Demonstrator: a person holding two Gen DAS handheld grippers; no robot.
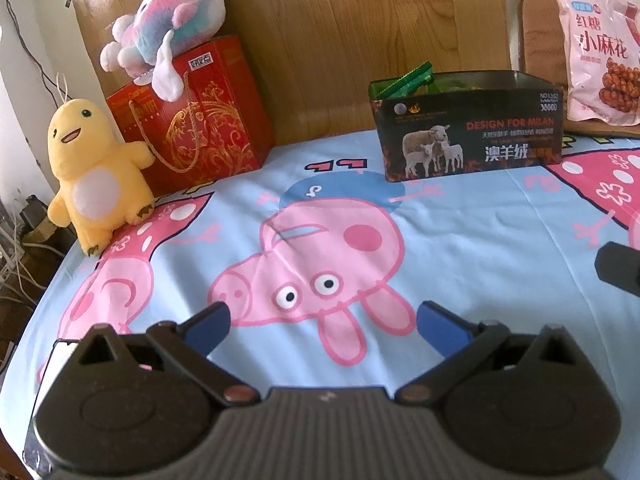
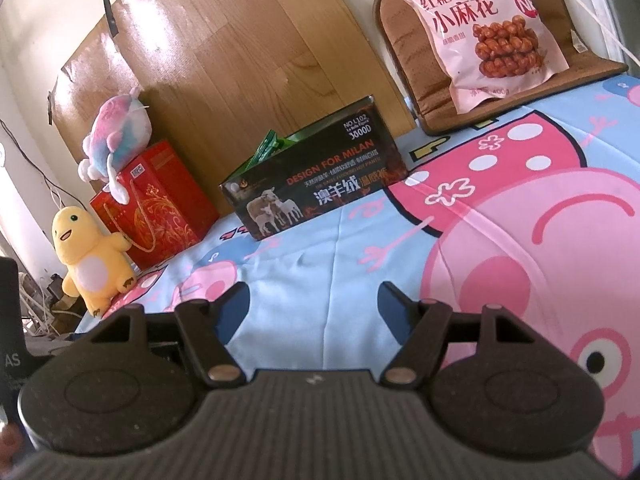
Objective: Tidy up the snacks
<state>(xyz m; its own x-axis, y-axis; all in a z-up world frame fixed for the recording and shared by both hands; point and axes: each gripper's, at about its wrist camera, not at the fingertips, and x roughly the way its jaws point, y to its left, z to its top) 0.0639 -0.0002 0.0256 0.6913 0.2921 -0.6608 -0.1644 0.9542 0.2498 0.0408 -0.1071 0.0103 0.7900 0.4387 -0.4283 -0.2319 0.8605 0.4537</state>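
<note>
A dark open box (image 1: 468, 136) printed with sheep stands at the back of the bed, with green snack packets (image 1: 404, 80) sticking out of its top. It also shows in the right wrist view (image 2: 316, 184), with the packets (image 2: 272, 144) above its rim. A large pink snack bag (image 1: 596, 52) leans on a brown cushion at the back right, seen also in the right wrist view (image 2: 488, 28). My left gripper (image 1: 322, 320) is open and empty, low over the sheet. My right gripper (image 2: 314, 300) is open and empty, well short of the box.
A blue cartoon-pig sheet (image 1: 460, 240) covers the bed. A yellow plush toy (image 1: 96, 176), a red gift bag (image 1: 196, 120) and a pink-blue plush (image 1: 168, 16) stand at the back left. A wooden board (image 1: 340, 32) backs the bed. The bed's left edge drops to cables.
</note>
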